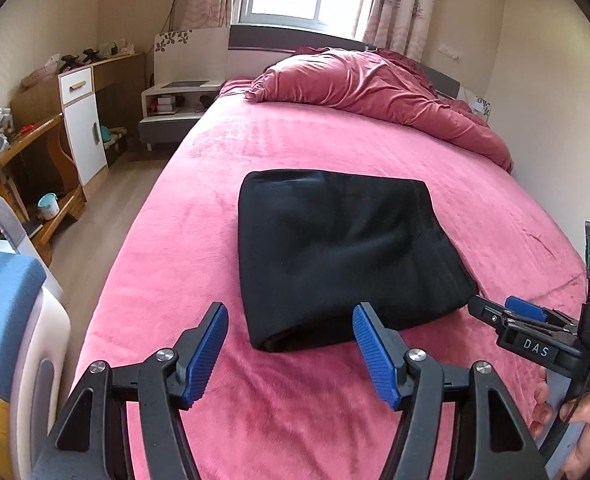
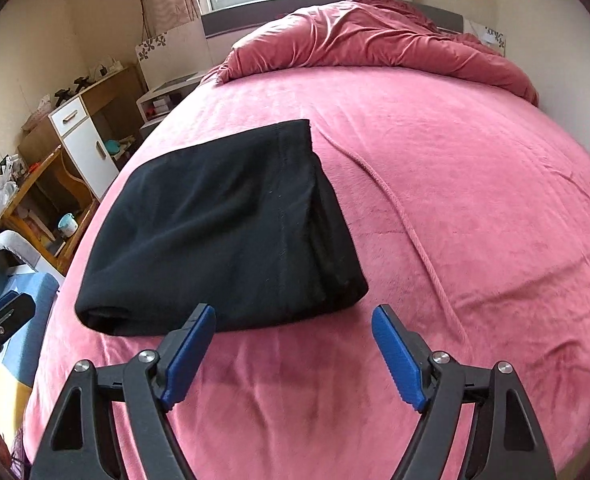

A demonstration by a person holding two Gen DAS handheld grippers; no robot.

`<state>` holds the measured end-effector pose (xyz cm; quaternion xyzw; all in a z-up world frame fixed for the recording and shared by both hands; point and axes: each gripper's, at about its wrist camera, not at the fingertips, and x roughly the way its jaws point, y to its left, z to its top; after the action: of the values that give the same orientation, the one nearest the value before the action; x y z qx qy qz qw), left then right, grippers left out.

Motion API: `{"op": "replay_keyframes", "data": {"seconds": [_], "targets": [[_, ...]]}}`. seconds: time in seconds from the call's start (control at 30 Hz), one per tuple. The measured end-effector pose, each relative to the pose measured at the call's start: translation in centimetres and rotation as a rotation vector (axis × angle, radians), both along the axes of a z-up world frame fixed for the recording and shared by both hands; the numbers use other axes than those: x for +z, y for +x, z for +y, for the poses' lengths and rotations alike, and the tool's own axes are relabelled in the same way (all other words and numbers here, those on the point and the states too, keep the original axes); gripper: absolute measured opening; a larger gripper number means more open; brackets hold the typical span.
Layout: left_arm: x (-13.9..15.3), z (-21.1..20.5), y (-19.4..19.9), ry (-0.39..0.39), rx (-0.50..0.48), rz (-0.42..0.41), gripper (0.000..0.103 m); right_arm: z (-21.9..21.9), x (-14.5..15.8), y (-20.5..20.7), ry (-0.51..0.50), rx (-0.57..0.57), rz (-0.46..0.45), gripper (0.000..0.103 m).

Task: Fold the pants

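Note:
The black pants [image 1: 343, 256] lie folded into a compact rectangle on the pink bed [image 1: 199, 240]. They also show in the right wrist view [image 2: 231, 232]. My left gripper [image 1: 291, 320] is open and empty, just short of the bundle's near edge. My right gripper [image 2: 295, 322] is open and empty, just short of the bundle's near right corner. The right gripper also shows at the right edge of the left wrist view [image 1: 527, 320], beside the pants.
A crumpled red duvet [image 1: 375, 84] lies at the head of the bed [image 2: 475, 200]. A nightstand [image 1: 175, 100], a white cabinet [image 1: 83, 120] and a wooden desk [image 1: 27, 168] stand along the left wall. A blue and white object [image 1: 7, 320] stands by the bed's left side.

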<state>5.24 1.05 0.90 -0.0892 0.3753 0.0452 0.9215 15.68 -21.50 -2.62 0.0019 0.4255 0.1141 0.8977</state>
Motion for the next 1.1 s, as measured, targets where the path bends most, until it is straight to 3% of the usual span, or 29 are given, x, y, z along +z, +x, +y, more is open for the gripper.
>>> {"op": "replay_keyframes", "data": {"seconds": [0.5,1.1], "targets": [[-0.4,-0.3,-2.6,0.025,0.028,0.002,0.067,2.1,1.2,-4.0,-0.087,0.016,-0.082,0.083],[0.0,-0.2,-3.8,0.057,0.056,-0.002,0.068,3.4,1.1,-5.7,-0.112,0.045,-0.093,0.084]]}}
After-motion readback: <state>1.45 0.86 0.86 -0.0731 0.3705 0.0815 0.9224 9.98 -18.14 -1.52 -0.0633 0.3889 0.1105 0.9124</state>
